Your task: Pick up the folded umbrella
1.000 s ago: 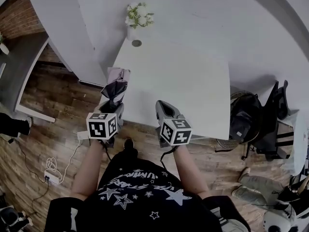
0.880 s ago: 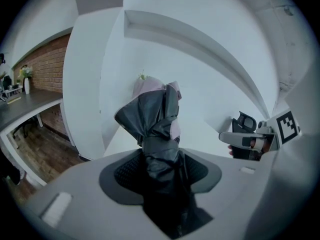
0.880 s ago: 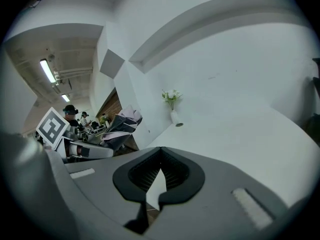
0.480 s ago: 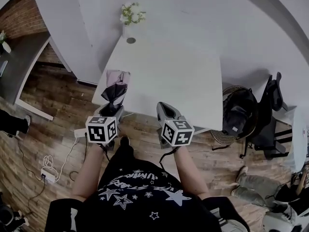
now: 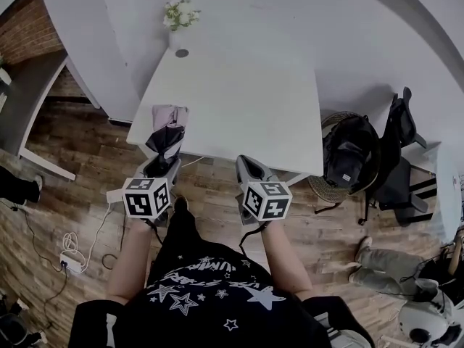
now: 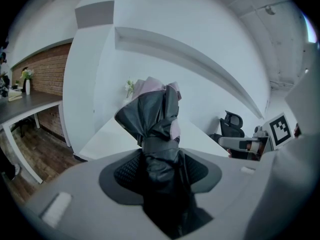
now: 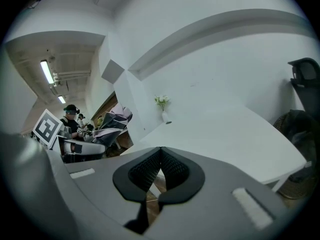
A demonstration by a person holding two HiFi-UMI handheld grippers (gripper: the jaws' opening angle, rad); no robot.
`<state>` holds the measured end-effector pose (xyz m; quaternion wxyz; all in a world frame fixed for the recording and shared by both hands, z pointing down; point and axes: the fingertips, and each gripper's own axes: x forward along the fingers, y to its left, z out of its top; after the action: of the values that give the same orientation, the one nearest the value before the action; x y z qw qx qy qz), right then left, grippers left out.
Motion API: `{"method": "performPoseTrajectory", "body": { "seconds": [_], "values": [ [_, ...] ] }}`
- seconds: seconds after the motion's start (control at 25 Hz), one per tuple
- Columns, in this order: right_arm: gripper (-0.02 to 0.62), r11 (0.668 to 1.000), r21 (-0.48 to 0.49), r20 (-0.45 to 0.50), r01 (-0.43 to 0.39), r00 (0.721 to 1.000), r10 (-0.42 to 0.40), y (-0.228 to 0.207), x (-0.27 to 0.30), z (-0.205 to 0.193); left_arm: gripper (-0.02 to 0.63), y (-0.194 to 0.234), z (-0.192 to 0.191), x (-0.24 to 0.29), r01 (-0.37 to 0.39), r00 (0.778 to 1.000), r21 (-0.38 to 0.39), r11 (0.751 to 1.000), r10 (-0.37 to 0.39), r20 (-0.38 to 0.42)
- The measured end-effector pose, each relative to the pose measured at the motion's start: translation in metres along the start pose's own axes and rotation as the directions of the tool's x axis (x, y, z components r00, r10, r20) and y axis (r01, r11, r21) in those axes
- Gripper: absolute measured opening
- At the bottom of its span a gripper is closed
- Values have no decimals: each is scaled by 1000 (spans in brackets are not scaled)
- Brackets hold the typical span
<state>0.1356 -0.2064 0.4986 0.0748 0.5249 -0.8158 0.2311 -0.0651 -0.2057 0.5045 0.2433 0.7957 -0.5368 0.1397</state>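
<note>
While its dark, strap-bound fabric with pale pink edges bunches outward, the folded umbrella [image 6: 152, 114] sits clamped in the left claw [image 6: 160, 171], by the table's [image 5: 239, 100] near left edge; the right claw [image 7: 160, 154] is clenched, empty.

We take this for an office or shared workroom. A plain white table [image 5: 239, 100] stands against bare white walls, with a black swivel chair [image 5: 399, 169] beside it and a second desk [image 5: 29, 85] along a brick wall [image 5: 25, 20]. A power strip [image 5: 70, 245] lies on the wood floor [image 5: 65, 180], tube lights [image 7: 47, 71] line the ceiling, and a vase of flowers [image 5: 177, 17] stands on the table.
</note>
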Motion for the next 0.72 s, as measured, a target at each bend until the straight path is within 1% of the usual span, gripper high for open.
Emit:
{"method": "performPoseTrajectory", "body": {
  "seconds": [0.24,0.44,0.72],
  "values": [
    [17,1000,2,-4,14,1000,-14,-4,-32,-14,219,-25,-16,-19,22,1000,9,1000,-22,4],
    [17,1000,-13,-18,3,1000,-3,2,-50,-23,219,-37,-26,-35,33,999,6,999,-33,12],
    [17,1000,-20,-21,-13,1000,13,6,-69,-33,219,-50,-42,-54,27,1000,-5,1000,-27,14]
  ]
}}
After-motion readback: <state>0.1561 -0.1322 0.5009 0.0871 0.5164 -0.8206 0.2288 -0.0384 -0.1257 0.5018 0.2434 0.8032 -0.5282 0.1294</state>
